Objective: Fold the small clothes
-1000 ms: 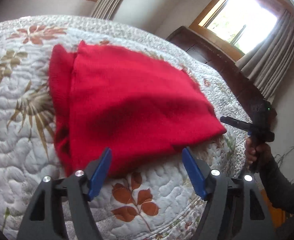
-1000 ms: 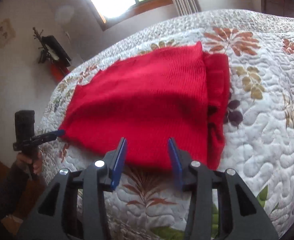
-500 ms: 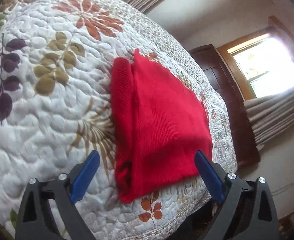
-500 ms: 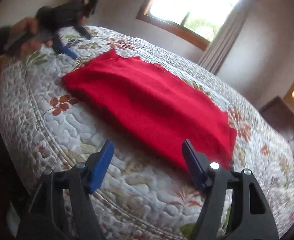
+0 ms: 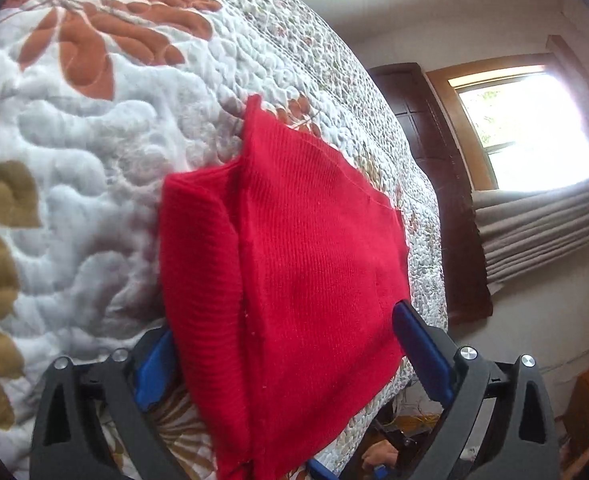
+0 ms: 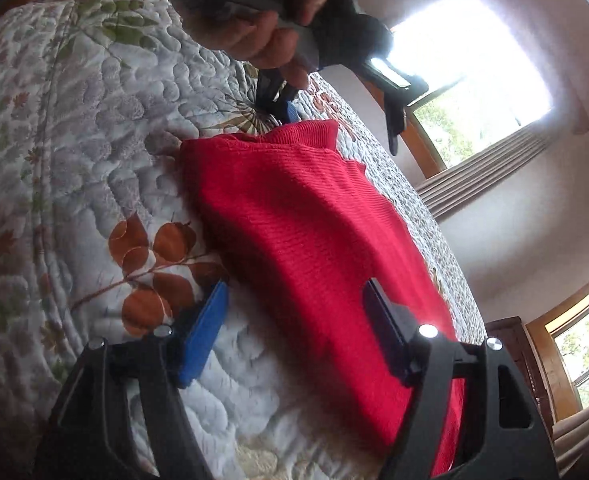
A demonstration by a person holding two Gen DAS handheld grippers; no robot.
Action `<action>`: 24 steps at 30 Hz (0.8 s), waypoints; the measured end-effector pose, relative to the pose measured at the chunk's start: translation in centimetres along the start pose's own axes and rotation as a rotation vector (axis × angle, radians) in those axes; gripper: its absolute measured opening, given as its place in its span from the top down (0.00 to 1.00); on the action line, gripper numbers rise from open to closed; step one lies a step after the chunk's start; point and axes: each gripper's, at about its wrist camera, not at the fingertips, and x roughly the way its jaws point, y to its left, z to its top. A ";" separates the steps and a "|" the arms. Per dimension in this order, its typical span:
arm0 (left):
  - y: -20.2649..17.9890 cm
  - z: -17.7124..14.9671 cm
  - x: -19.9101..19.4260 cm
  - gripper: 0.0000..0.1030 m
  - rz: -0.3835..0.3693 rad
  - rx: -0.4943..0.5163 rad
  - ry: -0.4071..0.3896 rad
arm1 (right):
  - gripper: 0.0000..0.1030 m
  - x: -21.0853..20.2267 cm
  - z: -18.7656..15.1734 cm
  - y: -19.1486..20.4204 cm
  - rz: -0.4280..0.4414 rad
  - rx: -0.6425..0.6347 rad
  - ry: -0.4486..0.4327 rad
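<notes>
Red knit garment lies on the bed's quilted floral bedspread, already doubled into a rough rectangle, with a narrower folded layer showing along one side. By my judgement, another fold remains. Only one garment shows, with two grippers. The left gripper stands wide astride one end, and the right gripper stands wide astride the opposite end; neither has yet closed on the cloth.
</notes>
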 end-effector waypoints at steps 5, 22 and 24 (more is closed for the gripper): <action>0.3 1.8 1.5 0.05 -0.042 -0.010 0.025 | 0.34 2.6 1.9 0.5 -0.047 -0.012 0.008; 2.0 3.4 2.5 0.84 0.076 -0.058 0.047 | 0.72 5.6 7.5 0.8 -0.018 0.086 -0.005; 1.6 3.4 2.2 0.85 0.098 -0.055 0.033 | 0.88 5.6 7.5 -0.2 0.010 0.124 0.001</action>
